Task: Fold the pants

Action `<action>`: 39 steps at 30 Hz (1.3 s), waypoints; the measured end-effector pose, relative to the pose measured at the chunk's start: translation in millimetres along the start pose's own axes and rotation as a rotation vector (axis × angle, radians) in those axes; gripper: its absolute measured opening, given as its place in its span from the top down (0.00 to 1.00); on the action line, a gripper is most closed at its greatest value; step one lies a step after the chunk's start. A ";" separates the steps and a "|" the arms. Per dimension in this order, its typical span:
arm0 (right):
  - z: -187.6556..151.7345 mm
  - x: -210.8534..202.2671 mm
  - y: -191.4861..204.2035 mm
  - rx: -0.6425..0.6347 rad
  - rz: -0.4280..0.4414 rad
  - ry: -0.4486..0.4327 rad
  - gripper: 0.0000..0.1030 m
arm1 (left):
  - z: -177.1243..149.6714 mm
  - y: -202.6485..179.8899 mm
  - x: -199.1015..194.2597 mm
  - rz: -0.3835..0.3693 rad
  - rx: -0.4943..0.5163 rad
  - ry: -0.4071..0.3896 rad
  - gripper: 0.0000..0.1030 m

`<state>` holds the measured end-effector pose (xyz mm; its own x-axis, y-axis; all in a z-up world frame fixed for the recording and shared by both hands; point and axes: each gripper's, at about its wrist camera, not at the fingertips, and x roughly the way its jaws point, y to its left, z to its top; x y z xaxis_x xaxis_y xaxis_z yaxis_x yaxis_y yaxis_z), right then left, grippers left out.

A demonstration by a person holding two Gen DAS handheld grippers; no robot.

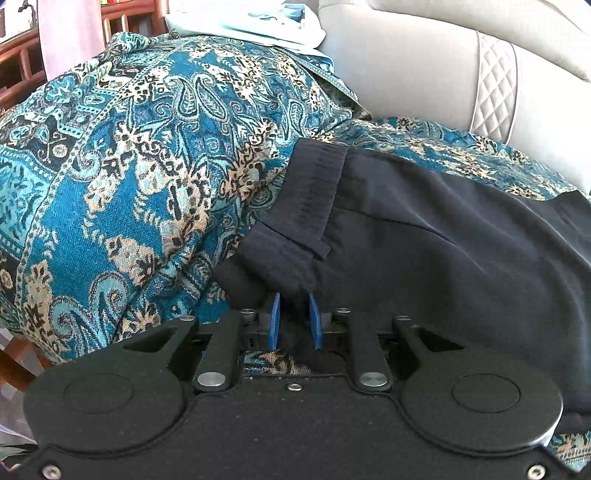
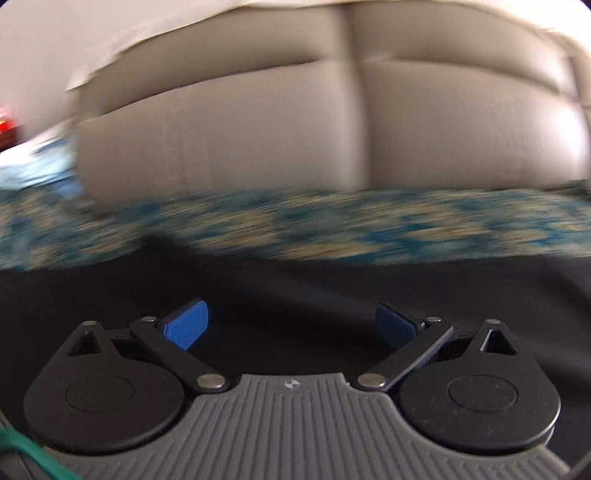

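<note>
Left gripper (image 1: 294,317): blue pads close together at lower centre of the left wrist view, dark cloth bunched between them. Reads as clenched on the waistband corner of the pants (image 1: 443,236). Likely held there to anchor or lift that corner for a fold.

Pants: dark navy, lying across the right half of the left view, waistband and a belt loop toward centre frame. They rest on a teal and cream paisley throw (image 1: 129,166) that fills the left and centre of that view. Lower centre of the right wrist view is the same dark cloth (image 2: 295,295), spread flat under the tool.

Right gripper (image 2: 295,325): blue pads set wide apart, nothing between them, released. It hangs just over the pants; contact cannot be told. The view is smeared sideways, so it is probably travelling, perhaps toward another edge to grasp.

Surroundings: beige sofa back (image 2: 258,129) across the upper right-wrist view; quilted cushion panel (image 1: 495,85) at upper right of the left view. Pale blue folded cloth (image 1: 258,26) at top centre, resting on the throw's far edge. Wooden furniture (image 1: 22,62) at upper left.

In the way: the throw humps up at left, an uneven bed for folding. The sofa back limits room behind.
</note>
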<state>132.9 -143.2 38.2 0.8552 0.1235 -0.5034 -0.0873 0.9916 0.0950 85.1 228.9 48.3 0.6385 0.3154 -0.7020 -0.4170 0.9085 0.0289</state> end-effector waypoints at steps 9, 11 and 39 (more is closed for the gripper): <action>-34.4 14.2 114.1 -0.270 0.213 0.050 0.01 | -1.3 0.4 -1.0 -0.011 0.005 -0.009 0.82; -34.5 8.1 112.1 -0.308 0.184 0.051 0.01 | -1.6 1.3 -0.9 -0.017 0.000 -0.009 0.82; 1.2 -91.5 -246.8 0.395 -0.303 -0.043 0.00 | -1.1 -0.2 1.6 0.002 -0.057 -0.004 0.82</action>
<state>76.7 -399.3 61.8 0.8329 -0.1781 -0.5239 0.3617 0.8918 0.2718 85.5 229.0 46.4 0.6399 0.3187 -0.6992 -0.4546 0.8906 -0.0101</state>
